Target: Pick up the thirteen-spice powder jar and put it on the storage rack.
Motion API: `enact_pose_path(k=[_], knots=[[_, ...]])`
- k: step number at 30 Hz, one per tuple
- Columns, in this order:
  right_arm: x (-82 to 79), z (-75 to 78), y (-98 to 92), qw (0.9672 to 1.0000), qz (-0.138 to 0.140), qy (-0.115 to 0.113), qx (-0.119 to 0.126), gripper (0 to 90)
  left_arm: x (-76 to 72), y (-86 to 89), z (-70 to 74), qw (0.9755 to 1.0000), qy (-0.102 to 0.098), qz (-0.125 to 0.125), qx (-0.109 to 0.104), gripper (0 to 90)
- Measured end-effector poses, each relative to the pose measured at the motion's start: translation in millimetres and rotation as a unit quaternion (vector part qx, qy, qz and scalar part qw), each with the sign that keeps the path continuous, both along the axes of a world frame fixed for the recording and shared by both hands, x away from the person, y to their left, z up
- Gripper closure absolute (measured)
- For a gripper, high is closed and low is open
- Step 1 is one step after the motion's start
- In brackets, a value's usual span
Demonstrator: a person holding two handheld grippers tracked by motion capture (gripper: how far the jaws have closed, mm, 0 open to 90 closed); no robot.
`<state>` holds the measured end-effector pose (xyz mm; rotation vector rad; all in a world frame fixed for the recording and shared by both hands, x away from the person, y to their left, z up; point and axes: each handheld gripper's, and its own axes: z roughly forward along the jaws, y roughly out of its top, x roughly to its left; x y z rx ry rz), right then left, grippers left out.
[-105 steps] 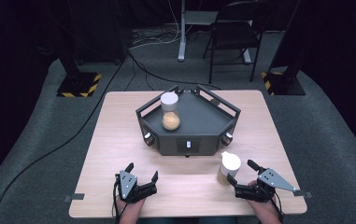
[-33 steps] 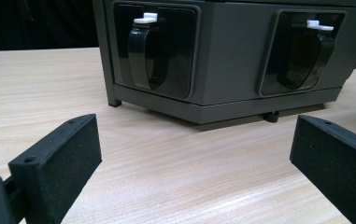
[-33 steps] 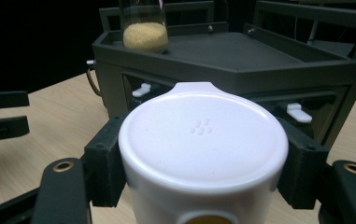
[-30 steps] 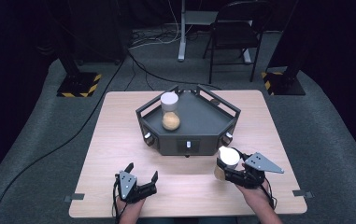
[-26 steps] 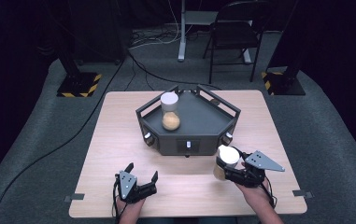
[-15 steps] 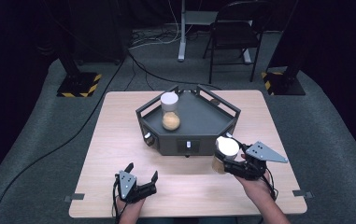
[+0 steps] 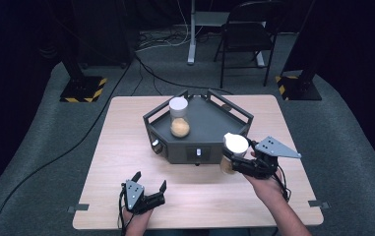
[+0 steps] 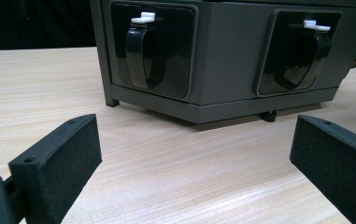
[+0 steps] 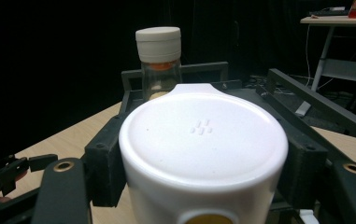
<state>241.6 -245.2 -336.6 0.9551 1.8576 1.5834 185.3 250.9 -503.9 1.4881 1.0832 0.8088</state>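
Tabletop [image 7: 126, 147]: jar [image 7: 234, 147] inside right tool [image 7: 230, 162].

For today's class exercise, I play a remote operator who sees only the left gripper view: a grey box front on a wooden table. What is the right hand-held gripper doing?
Observer: The right hand-held gripper grips a white-capped clear jar beside the grey hexagonal tray.
Operator: Anything on the tray?
Observer: A second white-capped jar of orange powder stands upright on it.
Operator: And my gripper?
Observer: The left hand-held gripper is open near the table's front edge.
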Motion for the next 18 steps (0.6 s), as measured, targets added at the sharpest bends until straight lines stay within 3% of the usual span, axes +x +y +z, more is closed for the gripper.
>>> enact_pose_path(k=[18], knots=[[17.4,19.2,15.7,0.9999,-0.012,-0.012,0.003,30.3,-0.3,-0.2,-0.3,1.0000,-0.001,-0.001,0.001,1.4]])
